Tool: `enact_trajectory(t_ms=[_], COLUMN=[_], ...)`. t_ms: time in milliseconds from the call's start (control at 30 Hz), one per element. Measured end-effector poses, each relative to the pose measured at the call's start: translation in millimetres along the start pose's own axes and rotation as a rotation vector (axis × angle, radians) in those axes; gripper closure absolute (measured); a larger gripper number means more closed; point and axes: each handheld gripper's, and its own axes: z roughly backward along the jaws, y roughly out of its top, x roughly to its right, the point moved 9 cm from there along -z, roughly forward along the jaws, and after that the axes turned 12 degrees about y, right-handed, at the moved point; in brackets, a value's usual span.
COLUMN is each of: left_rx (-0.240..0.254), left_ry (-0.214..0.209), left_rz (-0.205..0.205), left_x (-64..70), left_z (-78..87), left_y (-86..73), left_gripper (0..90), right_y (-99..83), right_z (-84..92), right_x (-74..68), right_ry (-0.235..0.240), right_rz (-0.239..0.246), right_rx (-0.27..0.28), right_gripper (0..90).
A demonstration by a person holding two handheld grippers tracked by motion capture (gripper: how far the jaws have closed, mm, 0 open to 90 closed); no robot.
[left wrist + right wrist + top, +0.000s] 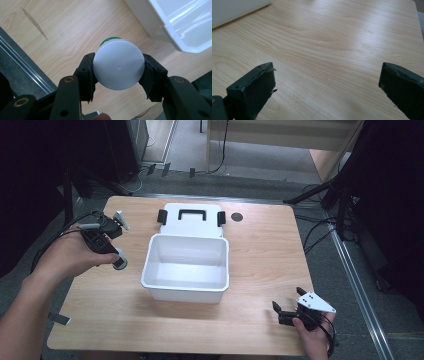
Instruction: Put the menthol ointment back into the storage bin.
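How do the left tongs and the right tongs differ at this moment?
The left tongs are shut on a white-capped jar; the right tongs stand open with nothing between them. In the high view, the left tongs sit left of the white bin, while the right tongs sit near the wooden table's front right edge. Both have black jaws and are hand-held.

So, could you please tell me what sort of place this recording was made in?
Probably a lab or recording studio, not a home: a bare wooden table ringed by dark stands, with loose cables on a grey carpeted floor.
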Motion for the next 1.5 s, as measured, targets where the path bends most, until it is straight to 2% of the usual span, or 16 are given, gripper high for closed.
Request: enact_trajectory(t_ms=[200, 333, 500, 667, 1033, 1300, 1500], left_rx=[0.033, 0.030, 0.055, 0.068, 0.073, 0.082, 0.074], left_ry=[-0.001, 0.010, 0.000, -0.007, -0.026, -0.034, -0.037], left_rz=[-0.005, -0.025, -0.033, -0.068, -0.112, -0.127, -0.154], left_x=[4.5, 6.8, 12.8, 20.9, 40.6, 49.3, 56.2], left_z=[10.8, 16.4, 26.8, 31.9, 27.4, 24.4, 18.6], left_y=[7.4, 10.5, 18.9, 28.0, 45.9, 55.7, 61.4], left_gripper=[51.3, 51.3, 51.3, 51.3, 51.3, 51.3, 51.3], right_y=[-0.2, -0.2, -0.2, -0.2, -0.3, -0.5, -0.5], right_z=[0.0, 0.0, -0.1, -0.2, -0.1, -0.2, -0.6], right_x=[-0.5, -0.7, -0.6, -0.7, -1.0, -1.4, -1.4], right_ry=[0.002, 0.002, 0.003, 0.003, 0.004, 0.006, 0.005], right_rz=[-0.002, 0.000, 0.001, 0.002, 0.004, 0.004, 0.008], right_rx=[-0.002, -0.003, -0.003, -0.003, -0.005, -0.007, -0.009], right_gripper=[0.9, 0.9, 0.9, 0.9, 0.9, 0.9, 0.9])
